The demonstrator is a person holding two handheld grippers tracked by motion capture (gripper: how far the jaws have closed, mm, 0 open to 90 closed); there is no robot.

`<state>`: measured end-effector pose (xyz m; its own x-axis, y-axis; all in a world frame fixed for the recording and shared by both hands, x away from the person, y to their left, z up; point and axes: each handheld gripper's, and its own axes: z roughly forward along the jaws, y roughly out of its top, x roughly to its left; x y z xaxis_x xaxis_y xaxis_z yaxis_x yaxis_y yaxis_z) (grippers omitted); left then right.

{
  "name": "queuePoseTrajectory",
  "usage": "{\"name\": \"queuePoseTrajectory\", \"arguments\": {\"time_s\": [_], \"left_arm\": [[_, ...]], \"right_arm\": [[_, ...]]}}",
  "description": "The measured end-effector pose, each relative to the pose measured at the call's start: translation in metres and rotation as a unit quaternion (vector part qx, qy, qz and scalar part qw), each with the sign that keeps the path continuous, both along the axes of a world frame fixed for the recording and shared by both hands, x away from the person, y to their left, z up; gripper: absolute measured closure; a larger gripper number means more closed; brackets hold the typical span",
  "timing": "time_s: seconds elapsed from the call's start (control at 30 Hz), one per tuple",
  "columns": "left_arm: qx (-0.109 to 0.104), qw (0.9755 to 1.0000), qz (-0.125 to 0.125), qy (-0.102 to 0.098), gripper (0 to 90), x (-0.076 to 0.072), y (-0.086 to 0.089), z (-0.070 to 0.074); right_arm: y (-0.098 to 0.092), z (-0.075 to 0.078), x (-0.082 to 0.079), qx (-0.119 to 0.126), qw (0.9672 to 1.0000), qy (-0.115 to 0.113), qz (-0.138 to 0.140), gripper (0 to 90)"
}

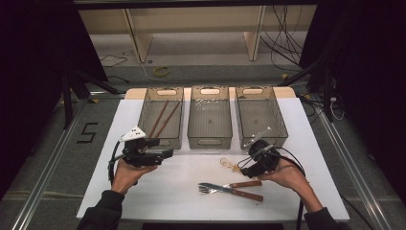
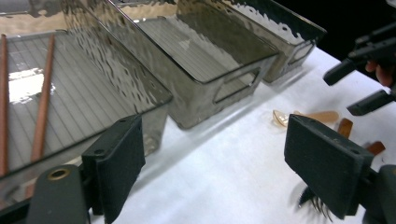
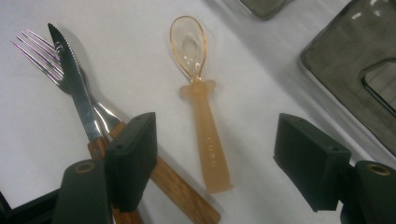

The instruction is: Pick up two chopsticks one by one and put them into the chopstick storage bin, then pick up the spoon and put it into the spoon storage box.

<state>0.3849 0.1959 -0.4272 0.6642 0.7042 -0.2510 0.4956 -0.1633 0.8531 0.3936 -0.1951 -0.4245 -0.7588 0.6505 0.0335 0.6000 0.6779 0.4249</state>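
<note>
White table (image 1: 158,191) carries three smoked plastic bins in a row along its far side, evidently one per cutlery type. The left bin (image 1: 146,115) holds two chopsticks (image 1: 162,119); the middle bin (image 1: 209,136) and right bin (image 1: 282,125) are empty. Left gripper (image 1: 165,154) hovers beside the left bin, jaws wide apart, nothing between them. Right gripper (image 3: 215,156) hangs over the spoon (image 3: 201,107), jaws spread wide either side of its handle, not touching; judged lined up for a pickup. Spoon lies flat on the table before the bins, beside the crossed knife (image 3: 74,88) and fork (image 3: 42,53).
</note>
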Motion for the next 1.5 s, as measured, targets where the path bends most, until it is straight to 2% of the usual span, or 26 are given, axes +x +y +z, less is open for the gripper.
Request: {"name": "queuePoseTrajectory", "arguments": {"time_s": [0.2,0.37,0.5,0.83,1.13,1.5], "left_arm": [[0.008,0.9999,-0.009,-0.005,19.0,-0.011,-0.005,-0.006],[0.006,0.9998,-0.013,-0.01,18.7,-0.017,-0.006,-0.009],[0.013,0.9997,-0.019,-0.01,18.4,-0.022,-0.007,-0.013],[0.014,0.9997,-0.019,-0.008,18.3,-0.029,-0.008,-0.019],[0.017,0.9995,-0.027,-0.009,17.8,-0.033,-0.012,-0.023],[0.013,0.9994,-0.03,-0.012,17.8,-0.037,-0.011,-0.028]], "right_arm": [[0.003,-0.006,0.005,-0.013,0.9998,0.009,0.012,33.4],[0.007,-0.011,0.009,-0.026,0.9994,0.016,0.019,34.5],[0.009,-0.015,0.011,-0.034,0.999,0.022,0.022,35.2],[0.012,-0.02,0.015,-0.044,0.9983,0.03,0.024,37.1],[0.014,-0.025,0.018,-0.052,0.9971,0.043,0.035,46.7],[0.014,-0.03,0.018,-0.075,0.9949,0.05,0.045,58.3]]}}
